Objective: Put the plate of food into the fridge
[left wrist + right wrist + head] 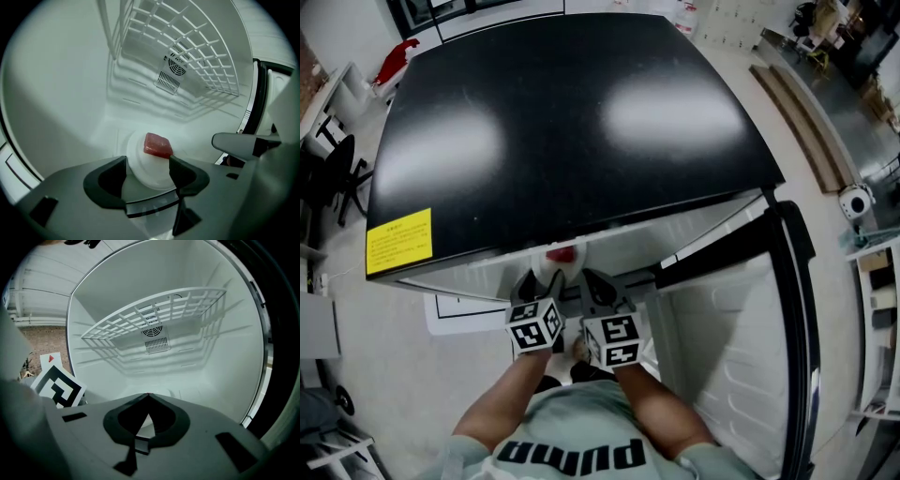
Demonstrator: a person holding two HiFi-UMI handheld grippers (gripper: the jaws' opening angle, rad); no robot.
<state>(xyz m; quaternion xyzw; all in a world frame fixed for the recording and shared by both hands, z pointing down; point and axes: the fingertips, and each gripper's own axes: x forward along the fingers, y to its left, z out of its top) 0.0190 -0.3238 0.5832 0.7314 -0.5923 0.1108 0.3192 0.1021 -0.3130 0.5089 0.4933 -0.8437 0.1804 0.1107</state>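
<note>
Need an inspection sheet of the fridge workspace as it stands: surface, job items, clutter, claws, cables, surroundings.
Surface: white fridge floor; the plate stands on it.
Job's things: plate is inside the fridge, with the red food cube on it. The wire shelf hangs above.
Clutter: nothing seen.
Grippers: left claw is open, its jaws either side of the plate. Right claw is shut with nothing in it.
Cables: nothing seen.
Surroundings: fridge door stands open at the right. The black fridge top carries a yellow label. There is a vent on the back wall.
</note>
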